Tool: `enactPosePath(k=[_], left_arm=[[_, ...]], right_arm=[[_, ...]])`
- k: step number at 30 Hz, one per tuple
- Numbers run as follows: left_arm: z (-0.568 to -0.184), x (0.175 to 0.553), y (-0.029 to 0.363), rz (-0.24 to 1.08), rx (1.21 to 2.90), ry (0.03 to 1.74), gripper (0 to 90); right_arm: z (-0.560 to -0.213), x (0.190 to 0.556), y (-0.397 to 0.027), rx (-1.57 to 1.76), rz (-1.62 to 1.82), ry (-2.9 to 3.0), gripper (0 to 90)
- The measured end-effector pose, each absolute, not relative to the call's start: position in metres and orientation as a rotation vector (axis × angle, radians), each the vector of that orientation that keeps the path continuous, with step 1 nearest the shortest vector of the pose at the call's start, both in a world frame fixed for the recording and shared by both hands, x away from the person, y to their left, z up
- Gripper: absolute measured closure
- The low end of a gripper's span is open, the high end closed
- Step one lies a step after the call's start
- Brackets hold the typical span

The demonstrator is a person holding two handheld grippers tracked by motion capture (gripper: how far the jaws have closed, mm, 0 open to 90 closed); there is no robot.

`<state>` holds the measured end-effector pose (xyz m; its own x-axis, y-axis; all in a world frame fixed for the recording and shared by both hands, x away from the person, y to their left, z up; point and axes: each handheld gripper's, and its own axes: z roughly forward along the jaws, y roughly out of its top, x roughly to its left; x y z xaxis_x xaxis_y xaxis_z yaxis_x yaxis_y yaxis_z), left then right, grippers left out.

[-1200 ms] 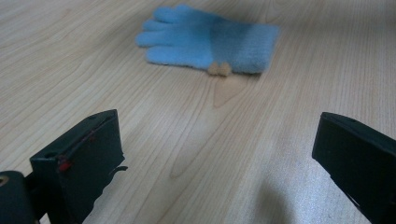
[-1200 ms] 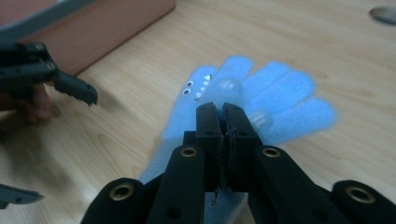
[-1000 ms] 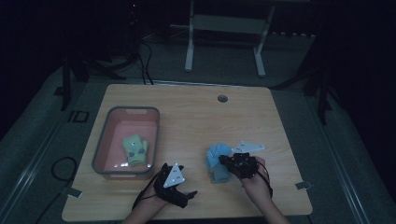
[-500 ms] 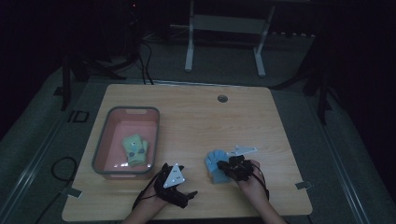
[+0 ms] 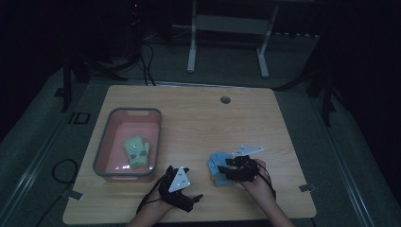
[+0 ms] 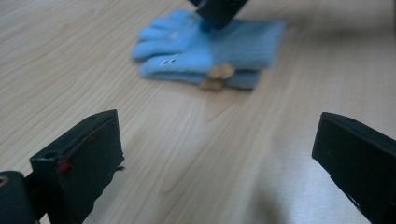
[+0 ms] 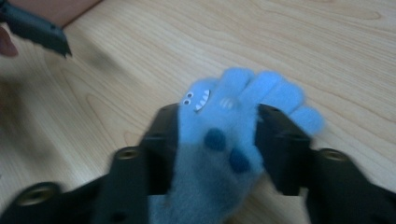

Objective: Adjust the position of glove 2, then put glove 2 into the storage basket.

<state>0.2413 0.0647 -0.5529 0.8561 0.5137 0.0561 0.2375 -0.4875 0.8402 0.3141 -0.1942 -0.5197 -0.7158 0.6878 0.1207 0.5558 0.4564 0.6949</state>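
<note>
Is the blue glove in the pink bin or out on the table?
Out: the blue glove lies on the table, beside the pink bin.

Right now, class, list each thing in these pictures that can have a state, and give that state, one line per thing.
Blue glove: lying flat on the table, between the right gripper's jaws.
Right gripper: jaws have just been opening, the glove between them.
Left gripper: open, nothing between its jaws.
Pink bin: open-topped, holding a green glove.
Green glove: lying in the bin.

Light-blue glove (image 7: 224, 135) with dark-blue spots; green glove (image 5: 137, 152); pink bin (image 5: 106, 151).
</note>
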Motion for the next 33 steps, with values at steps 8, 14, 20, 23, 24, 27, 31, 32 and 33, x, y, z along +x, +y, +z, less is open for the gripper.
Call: enactPosePath(k=[8, 14, 20, 23, 24, 27, 31, 32, 33], left_arm=[[-0.548, 0.241, 0.059, 0.292, 2.065, 0.534, 2.1], [-0.548, 0.243, 0.056, 0.313, 2.125, 0.495, 3.8], [-0.544, 0.245, 0.049, 0.313, 2.119, 0.45, 6.6], [-0.543, 0.246, 0.044, 0.311, 2.124, 0.415, 8.2], [-0.543, 0.246, 0.041, 0.315, 2.125, 0.402, 9.9], [-0.542, 0.247, 0.036, 0.324, 2.123, 0.364, 14.0], [-0.54, 0.252, 0.028, 0.293, 2.12, 0.332, 17.3], [-0.54, 0.254, 0.026, 0.29, 2.126, 0.329, 17.3], [-0.54, 0.255, 0.023, 0.289, 2.136, 0.323, 17.3]], right_arm=[[-0.521, 0.319, -0.205, 1.059, 1.173, 2.56, 13.7], [-0.516, 0.323, -0.218, 1.003, 1.191, 2.543, 14.2], [-0.505, 0.327, -0.227, 0.966, 1.217, 2.524, 13.6], [-0.501, 0.331, -0.232, 0.985, 1.239, 2.52, 13.5], [-0.499, 0.332, -0.234, 0.995, 1.25, 2.513, 13.5], [-0.498, 0.338, -0.237, 1.066, 1.275, 2.499, 13.7], [-0.499, 0.345, -0.238, 1.099, 1.285, 2.507, 13.6], [-0.499, 0.347, -0.237, 1.1, 1.276, 2.516, 13.6], [-0.5, 0.348, -0.236, 1.094, 1.274, 2.522, 13.5]])
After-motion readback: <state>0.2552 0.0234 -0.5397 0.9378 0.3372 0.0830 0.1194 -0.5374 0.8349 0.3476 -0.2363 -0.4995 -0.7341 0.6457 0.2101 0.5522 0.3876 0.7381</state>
